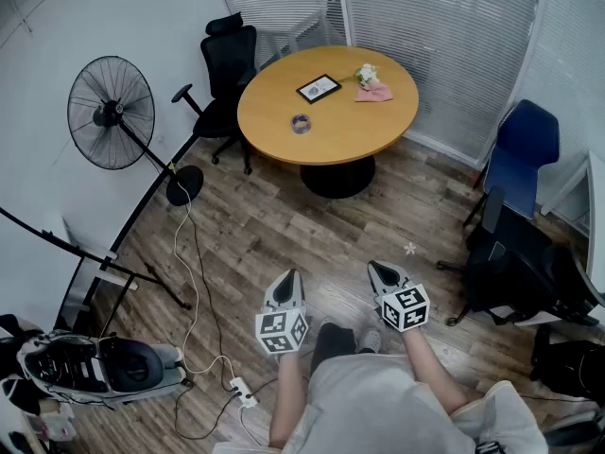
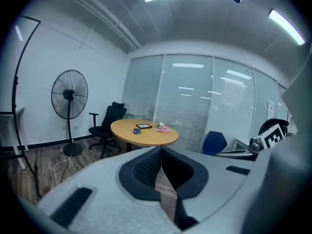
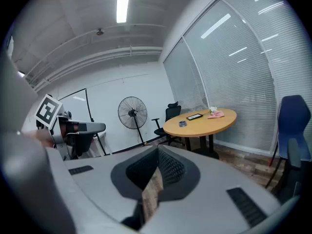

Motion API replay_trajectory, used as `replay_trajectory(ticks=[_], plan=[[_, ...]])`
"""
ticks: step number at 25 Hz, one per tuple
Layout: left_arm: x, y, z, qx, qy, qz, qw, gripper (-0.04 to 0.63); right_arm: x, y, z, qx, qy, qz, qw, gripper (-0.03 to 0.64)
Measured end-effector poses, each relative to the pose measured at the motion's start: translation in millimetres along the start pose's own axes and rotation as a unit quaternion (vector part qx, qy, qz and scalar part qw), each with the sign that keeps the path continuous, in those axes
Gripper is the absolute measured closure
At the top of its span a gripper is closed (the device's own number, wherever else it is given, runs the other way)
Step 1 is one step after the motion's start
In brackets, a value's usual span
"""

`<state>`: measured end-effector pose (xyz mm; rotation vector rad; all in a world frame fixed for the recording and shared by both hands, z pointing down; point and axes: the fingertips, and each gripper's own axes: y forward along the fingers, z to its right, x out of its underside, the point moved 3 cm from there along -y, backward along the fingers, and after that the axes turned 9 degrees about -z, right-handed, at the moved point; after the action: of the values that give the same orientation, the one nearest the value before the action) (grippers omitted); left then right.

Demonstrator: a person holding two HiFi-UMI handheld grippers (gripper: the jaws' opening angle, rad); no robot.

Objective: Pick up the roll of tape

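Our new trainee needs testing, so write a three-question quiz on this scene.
1. True or false: the roll of tape lies on the round table.
2. The left gripper and the right gripper are both: A) open; B) shut and empty; C) shut on the tape.
3. Fill in: in the head view, the pedestal fan stands to the ___ of the table.

Key: 1 true; 2 B; 3 left.

head view steeply down, gripper views forward, all sharing distant table (image 1: 359,126)
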<state>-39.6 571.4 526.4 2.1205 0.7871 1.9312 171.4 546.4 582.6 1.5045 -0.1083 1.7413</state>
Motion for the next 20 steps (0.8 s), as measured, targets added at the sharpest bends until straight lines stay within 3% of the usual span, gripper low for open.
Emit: replay_trajectory(ticks=[6,11,16,20], plan=[[-11,6,-7,-0.005,-0.002,-0.008,1.0,0.586,-14,10,3,0.001,0.0,0.0,1.0,0.621],[-12,7,-5,-0.008,0.002,-0.011,0.9999,0.586,-10,16,-1,0.0,-0.043,-0.012,0.999,0.621],[-2,23,-6,-0.013,-0.008,-0.028,0.9995,0.586,-13,23,1,-0.037,-0.027,0.006,0.999,0.621],[-10,45,-10,-0.009,-0.01,-0.031,0.9994,0.586,-20,36,21,-0.019,-0.025,-0.02,0.999,0.621]])
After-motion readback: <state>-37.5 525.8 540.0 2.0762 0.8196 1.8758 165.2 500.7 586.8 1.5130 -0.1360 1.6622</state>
